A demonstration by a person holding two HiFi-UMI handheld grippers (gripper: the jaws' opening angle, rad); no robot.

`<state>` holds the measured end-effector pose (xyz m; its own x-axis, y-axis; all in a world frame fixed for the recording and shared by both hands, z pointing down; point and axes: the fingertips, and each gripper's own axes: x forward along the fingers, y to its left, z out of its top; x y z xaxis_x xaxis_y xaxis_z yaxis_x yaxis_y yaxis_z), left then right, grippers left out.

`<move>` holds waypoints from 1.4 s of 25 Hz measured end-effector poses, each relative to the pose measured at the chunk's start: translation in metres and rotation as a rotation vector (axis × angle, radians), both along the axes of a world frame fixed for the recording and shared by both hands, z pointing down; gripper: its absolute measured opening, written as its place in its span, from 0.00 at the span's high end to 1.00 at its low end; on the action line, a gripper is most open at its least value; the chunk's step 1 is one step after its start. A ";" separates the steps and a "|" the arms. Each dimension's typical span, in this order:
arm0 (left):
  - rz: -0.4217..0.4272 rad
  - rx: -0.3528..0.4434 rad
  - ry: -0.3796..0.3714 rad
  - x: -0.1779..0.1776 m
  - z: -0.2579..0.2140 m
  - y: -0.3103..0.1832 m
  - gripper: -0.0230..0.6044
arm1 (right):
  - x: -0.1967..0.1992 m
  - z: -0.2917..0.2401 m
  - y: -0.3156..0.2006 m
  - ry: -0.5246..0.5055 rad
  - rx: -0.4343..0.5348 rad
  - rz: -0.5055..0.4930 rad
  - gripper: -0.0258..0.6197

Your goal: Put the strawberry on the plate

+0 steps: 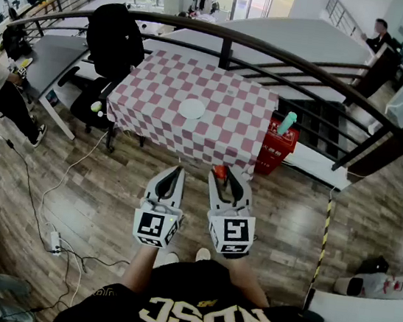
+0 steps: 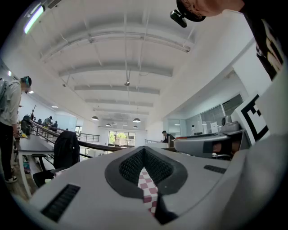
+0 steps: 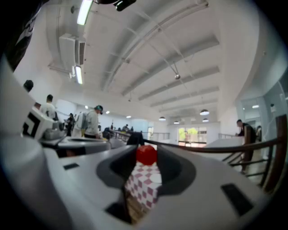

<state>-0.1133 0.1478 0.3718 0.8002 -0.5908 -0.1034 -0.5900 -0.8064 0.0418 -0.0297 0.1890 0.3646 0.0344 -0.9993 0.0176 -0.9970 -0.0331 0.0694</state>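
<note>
A red strawberry (image 1: 219, 172) hangs in the air just before the near edge of the table, pinched at the tips of my right gripper (image 1: 222, 174). In the right gripper view the strawberry (image 3: 146, 154) sits between the jaw tips with the checked cloth (image 3: 140, 186) behind it. A small white plate (image 1: 192, 108) lies near the middle of the pink-and-white checked table (image 1: 227, 134), farther off and slightly left. My left gripper (image 1: 178, 171) is beside the right one, jaws together and empty. The left gripper view shows only a sliver of checked cloth (image 2: 147, 186) past its pads.
A black chair draped with a jacket (image 1: 114, 40) stands at the table's left. A dark railing (image 1: 290, 57) runs behind it. A red crate (image 1: 278, 146) with a teal bottle (image 1: 287, 122) sits at the table's right. Cables and a power strip (image 1: 54, 243) lie on the wooden floor at left.
</note>
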 end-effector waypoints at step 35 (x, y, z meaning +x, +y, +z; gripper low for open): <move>-0.008 -0.042 -0.137 0.107 0.042 0.021 0.95 | 0.126 0.030 0.004 -0.228 0.031 0.080 0.73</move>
